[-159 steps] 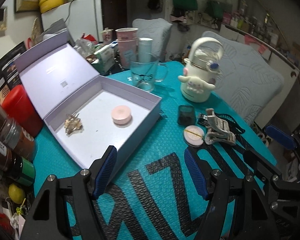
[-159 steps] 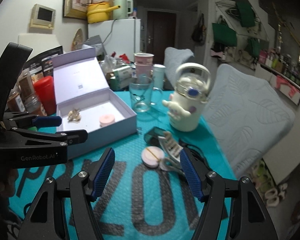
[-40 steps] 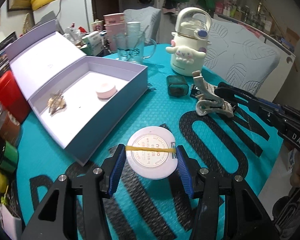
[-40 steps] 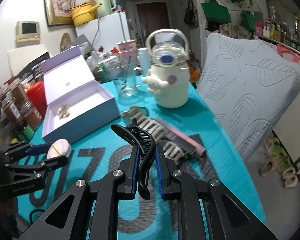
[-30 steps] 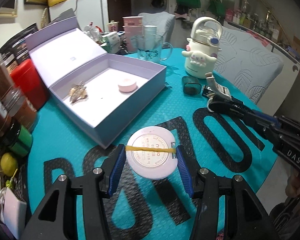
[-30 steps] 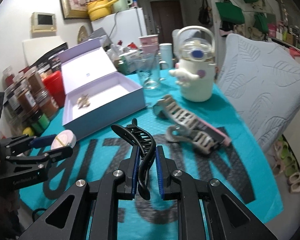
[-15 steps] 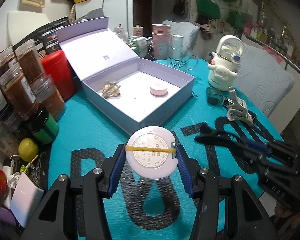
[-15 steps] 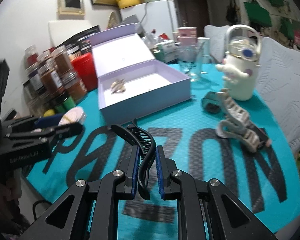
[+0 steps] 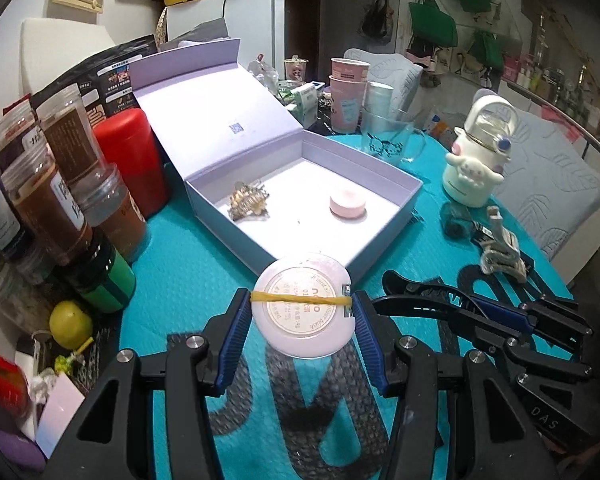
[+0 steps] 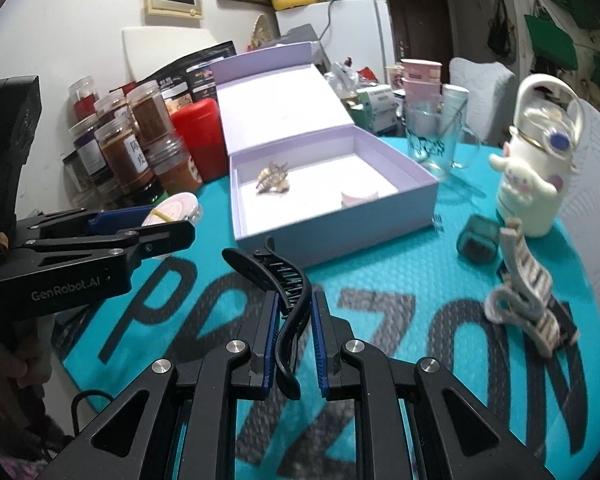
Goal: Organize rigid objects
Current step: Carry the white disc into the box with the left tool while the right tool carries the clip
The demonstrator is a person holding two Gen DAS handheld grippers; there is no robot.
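Just short of the open lilac box (image 9: 380,216), left gripper (image 9: 302,316) jaws clamp the round compact (image 9: 305,310); right gripper (image 10: 292,320) jaws pinch the black hair claw (image 10: 284,280) beside it.

Both cameras sit on the grippers and look forward and down along the fingers, from close above the teal mat (image 9: 172,240). The left wrist view faces the open lilac box (image 9: 380,240) from its near corner. The right wrist view looks from further right. Both views share the box, the jars (image 10: 140,140) and the white bottle (image 10: 536,184).
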